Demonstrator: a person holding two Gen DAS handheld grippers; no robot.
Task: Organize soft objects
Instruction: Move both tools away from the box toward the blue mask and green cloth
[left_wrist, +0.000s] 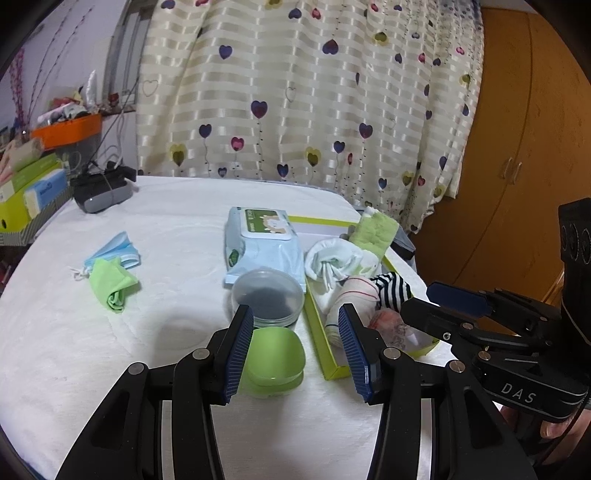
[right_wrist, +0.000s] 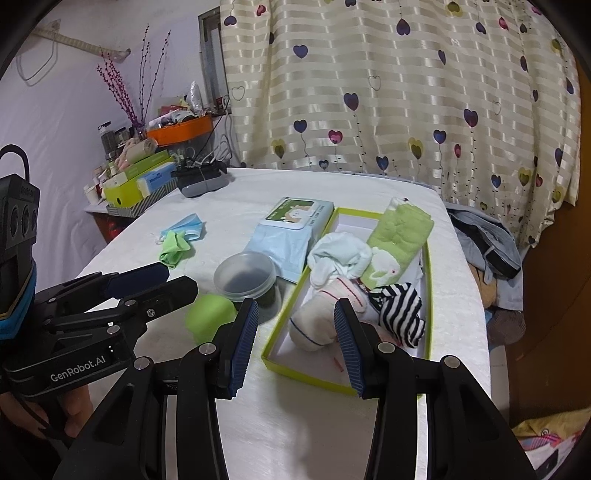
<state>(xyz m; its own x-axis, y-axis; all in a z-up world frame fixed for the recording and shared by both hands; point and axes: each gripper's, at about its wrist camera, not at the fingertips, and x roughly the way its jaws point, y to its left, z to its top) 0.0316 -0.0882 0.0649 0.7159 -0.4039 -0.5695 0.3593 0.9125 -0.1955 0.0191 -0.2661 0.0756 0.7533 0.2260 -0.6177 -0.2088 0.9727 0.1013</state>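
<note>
socks in green box, both claws spread and empty, right view alone shows clothes pile

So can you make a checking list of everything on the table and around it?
Surface: white tablecloth, soft and a bit wrinkled.
Job's things: green-rimmed box holds a white sock bundle, green towel, striped sock and a cream sock. A green cloth and blue mask lie outside, far left.
Clutter: wipes pack, clear lidded tub, green round case.
Grippers: left gripper open, over the green case; right gripper open, at the box's near end; both hold nothing.
Cables: wires behind the grey device.
Surroundings: heart curtain, wooden wardrobe, cluttered side shelf.
</note>
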